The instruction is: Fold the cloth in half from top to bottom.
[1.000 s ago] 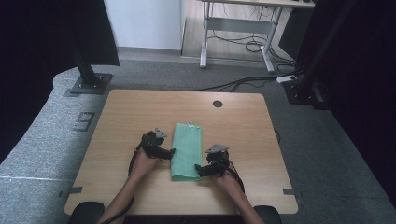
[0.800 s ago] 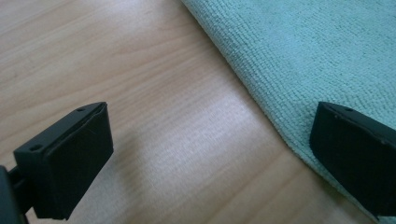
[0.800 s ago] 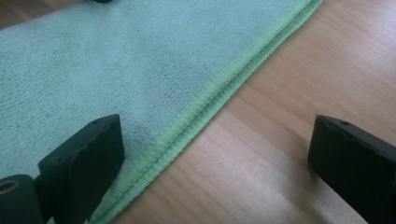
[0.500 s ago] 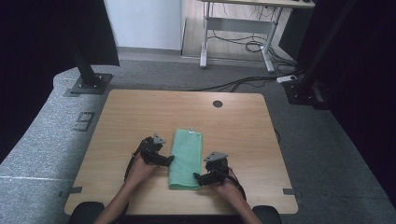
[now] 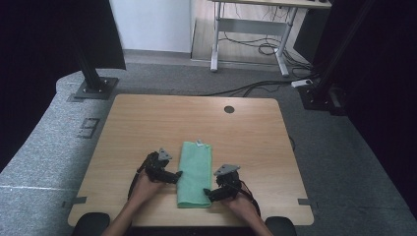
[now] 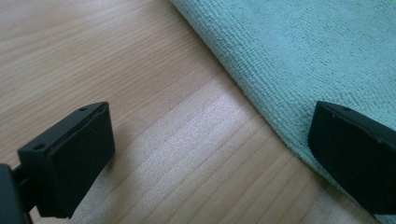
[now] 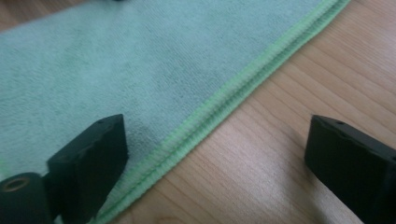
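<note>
A folded green towel lies lengthwise on the wooden table, near its front edge. My left gripper points at the towel's left edge and stands open. In the left gripper view one jaw is over bare wood and the other over the towel. My right gripper is at the towel's near right corner. It stands open, though its jaws have just been closing a little. In the right gripper view they straddle the towel's stitched hem without pressing on it.
A round cable hole sits near the table's far edge. Black stand bases rest on the grey floor at both far corners. A desk frame and cables lie beyond.
Both hands have drawn back toward the table's front edge along the towel's sides. The towel now lies a little nearer the front edge too.
</note>
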Tool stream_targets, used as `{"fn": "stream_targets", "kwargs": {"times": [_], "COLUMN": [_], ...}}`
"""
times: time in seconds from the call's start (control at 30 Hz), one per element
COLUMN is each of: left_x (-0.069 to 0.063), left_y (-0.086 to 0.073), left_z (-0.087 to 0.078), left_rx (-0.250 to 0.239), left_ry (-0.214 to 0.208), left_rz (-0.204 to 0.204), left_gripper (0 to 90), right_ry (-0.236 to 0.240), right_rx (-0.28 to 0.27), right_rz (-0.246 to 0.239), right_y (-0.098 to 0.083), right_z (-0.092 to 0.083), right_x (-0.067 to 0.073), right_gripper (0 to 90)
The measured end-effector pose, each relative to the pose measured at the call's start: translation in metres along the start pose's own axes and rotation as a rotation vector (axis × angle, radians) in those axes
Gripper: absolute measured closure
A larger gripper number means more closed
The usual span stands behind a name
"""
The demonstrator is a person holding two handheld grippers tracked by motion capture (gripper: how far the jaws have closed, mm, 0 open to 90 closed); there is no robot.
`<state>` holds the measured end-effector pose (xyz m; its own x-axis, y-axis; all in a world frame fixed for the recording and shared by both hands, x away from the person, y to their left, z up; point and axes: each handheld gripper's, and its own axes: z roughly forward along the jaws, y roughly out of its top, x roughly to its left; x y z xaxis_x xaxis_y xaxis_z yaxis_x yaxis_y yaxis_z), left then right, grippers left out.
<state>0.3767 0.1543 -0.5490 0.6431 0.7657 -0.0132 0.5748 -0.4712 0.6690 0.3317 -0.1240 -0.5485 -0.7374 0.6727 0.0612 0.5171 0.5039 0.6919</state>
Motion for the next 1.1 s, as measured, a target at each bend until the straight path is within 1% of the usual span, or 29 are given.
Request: {"fn": "stream_targets", "kwargs": {"times": [0.03,0.17,0.27,0.3,0.4,0.43,0.47,0.6,0.67,0.73,0.77,0.83,0.9,1.1], "left_x": [0.0,-0.004,-0.004,-0.004,-0.007,-0.006,-0.005,-0.008,-0.008,-0.008,-0.007,-0.008,-0.008,-0.006], "left_y": [0.0,0.005,0.009,0.009,0.007,0.006,0.006,0.006,0.005,0.005,0.004,0.004,0.004,0.004], "left_z": [0.0,-0.002,-0.003,-0.002,0.003,0.004,0.004,0.003,0.003,0.003,0.003,0.003,0.003,0.004], "left_rx": [-0.001,-0.008,-0.024,-0.023,-0.002,-0.002,-0.001,-0.005,-0.01,-0.01,-0.015,-0.016,-0.016,-0.007], "left_ry": [0.0,0.021,0.011,0.003,0.009,-0.001,-0.003,0.008,0.009,0.007,0.004,0.006,0.006,-0.011], "left_rz": [0.001,0.047,0.039,0.038,0.051,0.037,0.034,0.046,0.041,0.037,0.028,0.029,0.029,0.008], "left_gripper": [1.1,2.0,2.1,2.1,2.1,2.2,2.3,3.5,4.3,4.3,4.3,4.3,4.3,4.3], "right_ry": [0.007,0.002,-0.013,-0.018,-0.042,-0.046,-0.053,-0.064,-0.065,-0.065,-0.061,-0.05,-0.05,-0.066], "right_rx": [0.0,-0.019,-0.025,-0.026,-0.026,-0.028,-0.032,-0.035,-0.035,-0.041,-0.047,-0.048,-0.047,-0.03], "right_rz": [0.012,0.032,0.05,0.048,0.045,0.047,0.051,0.053,0.052,0.06,0.068,0.072,0.062,0.06], "right_y": [0.001,0.011,0.021,0.024,0.035,0.039,0.043,0.054,0.058,0.062,0.065,0.069,0.073,0.086], "right_z": [0.0,-0.001,0.001,0.002,0.006,0.007,0.009,0.015,0.018,0.02,0.022,0.025,0.028,0.04], "right_x": [-0.002,-0.014,-0.025,-0.028,-0.039,-0.042,-0.046,-0.057,-0.062,-0.065,-0.067,-0.071,-0.073,-0.08], "right_gripper": [7.6,9.2,13.2,13.4,17.2,18.8,20.3,28.6,32.8,37.2,39.6,43.8,48.0,57.3]}}
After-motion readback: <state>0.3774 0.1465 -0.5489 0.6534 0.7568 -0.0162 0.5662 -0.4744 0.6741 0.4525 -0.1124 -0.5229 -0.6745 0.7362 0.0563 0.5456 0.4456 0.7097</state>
